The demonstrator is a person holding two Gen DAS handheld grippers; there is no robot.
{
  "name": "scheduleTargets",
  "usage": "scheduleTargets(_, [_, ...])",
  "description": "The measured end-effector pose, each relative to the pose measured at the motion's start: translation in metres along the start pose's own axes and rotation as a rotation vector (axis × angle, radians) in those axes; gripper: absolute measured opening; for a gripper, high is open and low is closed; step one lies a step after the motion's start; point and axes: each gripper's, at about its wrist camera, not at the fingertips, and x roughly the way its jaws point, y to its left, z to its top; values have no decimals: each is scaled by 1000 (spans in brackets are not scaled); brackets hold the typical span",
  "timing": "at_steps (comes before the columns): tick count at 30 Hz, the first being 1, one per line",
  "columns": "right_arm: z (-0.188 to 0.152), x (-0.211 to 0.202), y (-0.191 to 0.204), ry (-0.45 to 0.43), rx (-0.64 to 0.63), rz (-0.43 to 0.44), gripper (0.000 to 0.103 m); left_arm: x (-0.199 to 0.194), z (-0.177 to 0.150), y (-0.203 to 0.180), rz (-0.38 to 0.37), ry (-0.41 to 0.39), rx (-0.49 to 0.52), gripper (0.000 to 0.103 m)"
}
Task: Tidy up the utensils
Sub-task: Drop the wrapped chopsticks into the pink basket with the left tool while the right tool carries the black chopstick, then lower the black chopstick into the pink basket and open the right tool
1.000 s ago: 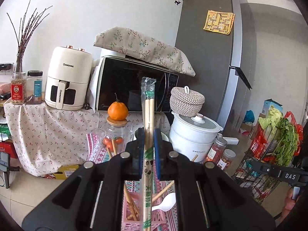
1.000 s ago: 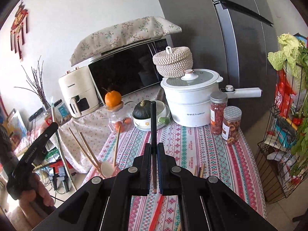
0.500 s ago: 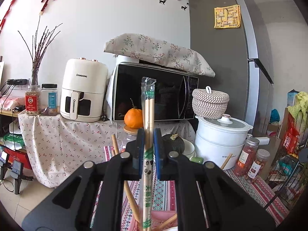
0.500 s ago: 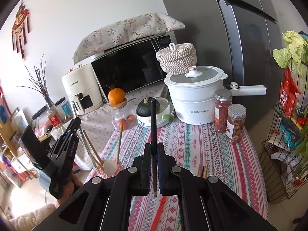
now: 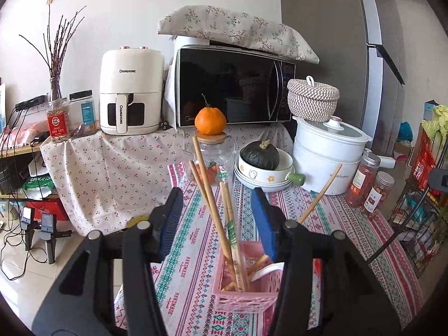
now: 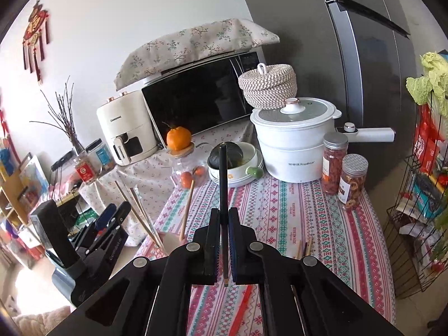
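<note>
A pink slotted basket stands on the striped tablecloth and holds several wooden chopsticks, a wrapped pair of chopsticks and a white spoon. My left gripper is open and empty, its jaws on either side of the wrapped pair, just above the basket. My right gripper is shut on a dark chopstick that points up and away. A loose pair of chopsticks lies on the cloth right of it. The left gripper also shows in the right wrist view, beside the basket.
Behind the basket stand a glass jar with an orange on its lid, a bowl with a green squash, a white pot and two snack jars. A microwave and air fryer stand further back. A wire rack is at the right.
My left gripper has opened and let go of the wrapped chopsticks, which now stand in the pink basket. My right gripper still holds the dark chopstick and has barely moved.
</note>
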Motion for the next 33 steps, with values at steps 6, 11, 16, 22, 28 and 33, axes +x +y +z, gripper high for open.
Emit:
scheduleTargets(6, [2, -9, 14, 7, -3, 47, 6, -15, 0, 14, -35, 199, 28, 82])
scheduleTargets(11, [6, -21, 26, -4, 8, 94, 6, -18, -22, 27, -60, 370, 43, 91])
scheduleTargets(16, [12, -27, 39, -28, 20, 141, 6, -12, -44, 45, -62, 476, -29, 91])
scheduleTargets(22, [17, -18, 54, -51, 39, 144, 6, -12, -49, 60, -81, 525, -62, 91])
scheduleTargets(28, [20, -8, 71, -70, 70, 146, 6, -11, -53, 64, -117, 559, -65, 91])
scheduleTargets(33, [21, 4, 91, -126, 11, 116, 6, -17, -51, 65, -148, 549, -56, 91])
